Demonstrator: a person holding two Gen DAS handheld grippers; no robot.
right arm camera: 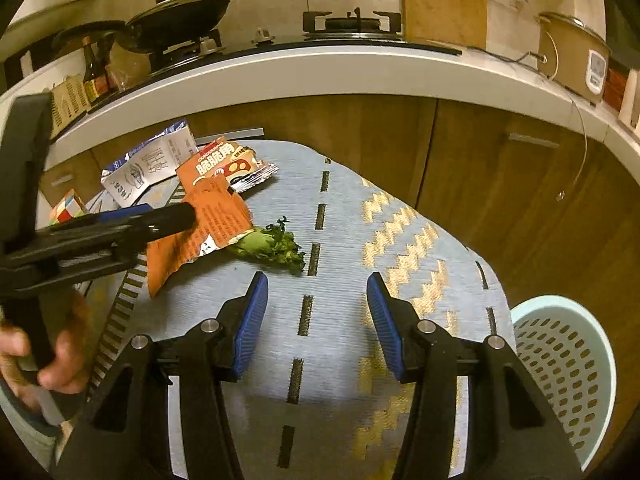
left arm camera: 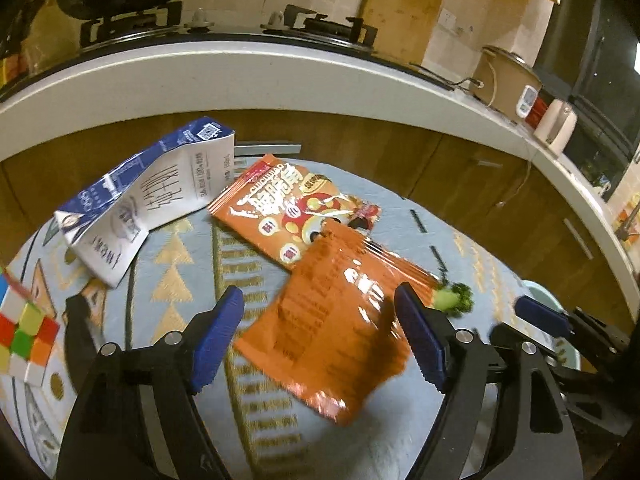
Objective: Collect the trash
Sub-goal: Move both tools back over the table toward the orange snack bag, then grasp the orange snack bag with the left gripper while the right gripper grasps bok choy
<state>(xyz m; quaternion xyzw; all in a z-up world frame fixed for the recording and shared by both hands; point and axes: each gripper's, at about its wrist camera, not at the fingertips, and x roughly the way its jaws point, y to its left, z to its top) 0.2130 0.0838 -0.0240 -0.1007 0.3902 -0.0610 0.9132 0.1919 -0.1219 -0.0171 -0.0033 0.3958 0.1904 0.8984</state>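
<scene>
My left gripper hangs open over the table. A crinkled orange wrapper lies blurred between its blue pads, and neither pad presses on it. From the right wrist view the left gripper reaches in from the left above that wrapper. Beyond it are a printed orange snack bag, a flattened blue-and-white milk carton and a small red candy wrapper. A green vegetable scrap touches the wrapper's right edge. My right gripper stands open over bare cloth, holding nothing.
A pale blue perforated basket stands below the table's right edge. A Rubik's cube sits at the left of the patterned blue tablecloth. A hand grips the left gripper's handle. Behind runs a kitchen counter with stove and rice cooker.
</scene>
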